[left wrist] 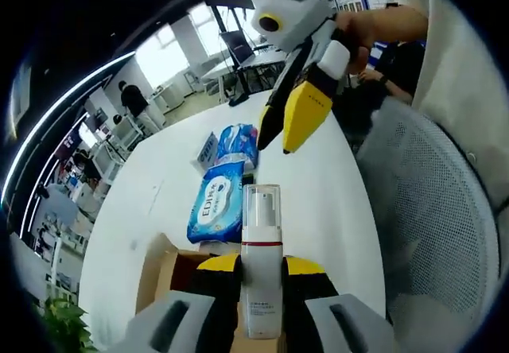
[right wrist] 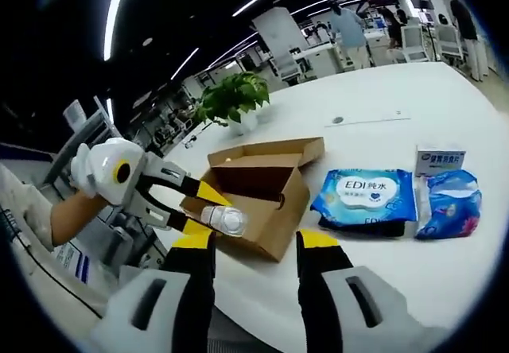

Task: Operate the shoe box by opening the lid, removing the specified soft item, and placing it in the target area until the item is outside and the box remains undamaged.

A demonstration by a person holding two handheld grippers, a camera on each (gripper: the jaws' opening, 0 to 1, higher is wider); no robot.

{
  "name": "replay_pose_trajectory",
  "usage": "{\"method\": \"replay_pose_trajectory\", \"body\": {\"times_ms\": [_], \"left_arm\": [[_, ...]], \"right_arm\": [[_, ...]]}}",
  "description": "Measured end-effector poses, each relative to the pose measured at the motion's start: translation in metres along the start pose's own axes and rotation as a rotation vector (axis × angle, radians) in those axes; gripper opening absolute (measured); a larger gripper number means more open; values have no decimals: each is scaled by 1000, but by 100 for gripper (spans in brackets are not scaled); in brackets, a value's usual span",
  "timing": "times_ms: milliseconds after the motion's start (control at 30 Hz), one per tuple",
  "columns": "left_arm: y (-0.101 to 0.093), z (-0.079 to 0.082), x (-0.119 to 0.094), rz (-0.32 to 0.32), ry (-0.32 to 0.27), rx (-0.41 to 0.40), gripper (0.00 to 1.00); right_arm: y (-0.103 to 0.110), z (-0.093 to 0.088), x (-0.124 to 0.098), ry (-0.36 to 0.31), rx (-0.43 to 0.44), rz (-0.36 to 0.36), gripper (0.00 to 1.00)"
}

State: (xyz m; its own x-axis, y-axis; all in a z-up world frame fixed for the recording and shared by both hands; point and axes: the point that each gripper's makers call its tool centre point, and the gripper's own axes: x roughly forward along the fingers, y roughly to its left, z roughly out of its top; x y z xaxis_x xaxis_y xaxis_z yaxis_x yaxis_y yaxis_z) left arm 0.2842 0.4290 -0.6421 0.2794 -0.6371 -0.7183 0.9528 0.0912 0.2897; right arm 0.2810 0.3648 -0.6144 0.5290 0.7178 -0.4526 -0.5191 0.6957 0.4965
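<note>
Open brown cardboard shoe box [right wrist: 258,190] sat on the round white surface [right wrist: 374,106], lid flap up, near its edge. Left tool [left wrist: 262,289] was pinching a white pump bottle with clear cap [left wrist: 262,261] by the body, held above the box; in the right gripper view the same bottle [right wrist: 223,219] hung over the box's near corner. The bottle is rigid, not soft, so I can't say it was the specified item.

Soft candidates lay outside the box on the surface: a blue EDI wet-wipe pack [right wrist: 366,200], beside it a blue crinkly plastic pouch [right wrist: 449,203] and a small white-and-blue carton [right wrist: 440,160].

Right tool [right wrist: 254,281] was spread, nothing between its jaws, aimed at the box.

Handling guess: bottle light, smooth, slippery, so grip mid-body. Wipe pack floppy, film may slide; pinch an edge seam. Box walls thin, easy to crush.

Potted green plant [right wrist: 233,97] stood beyond the box.
</note>
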Motion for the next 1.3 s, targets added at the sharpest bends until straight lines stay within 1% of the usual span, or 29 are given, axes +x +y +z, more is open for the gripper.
{"method": "replay_pose_trajectory", "body": {"times_ms": [267, 367, 467, 567, 700, 767, 967, 1100, 1233, 1300], "left_arm": [[-7, 17, 3, -1, -52, 28, 19], [-9, 21, 5, 3, -70, 42, 19], [-10, 26, 6, 10, -84, 48, 19], [-11, 31, 7, 20, -107, 65, 19], [-12, 30, 8, 30, -110, 86, 19], [-13, 29, 9, 37, -109, 109, 19], [-17, 24, 10, 50, -100, 178, 19], [-17, 21, 10, 58, -96, 195, 19], [-16, 21, 9, 68, -94, 217, 19], [-15, 20, 9, 72, -92, 218, 19]], "right_arm": [[9, 1, 6, -1, 38, 33, 34], [12, 1, 9, 1, 34, 47, 33], [14, -1, 10, 9, 25, 53, 29], [16, -4, 12, 23, 51, 67, 25], [16, -5, 16, 33, 97, 76, 22], [17, -7, 18, 39, 124, 82, 21], [22, -14, 23, 77, 139, 89, 21], [24, -17, 24, 89, 116, 94, 20], [25, -18, 25, 95, 148, 98, 19], [28, -16, 25, 86, 154, 111, 18]]}}
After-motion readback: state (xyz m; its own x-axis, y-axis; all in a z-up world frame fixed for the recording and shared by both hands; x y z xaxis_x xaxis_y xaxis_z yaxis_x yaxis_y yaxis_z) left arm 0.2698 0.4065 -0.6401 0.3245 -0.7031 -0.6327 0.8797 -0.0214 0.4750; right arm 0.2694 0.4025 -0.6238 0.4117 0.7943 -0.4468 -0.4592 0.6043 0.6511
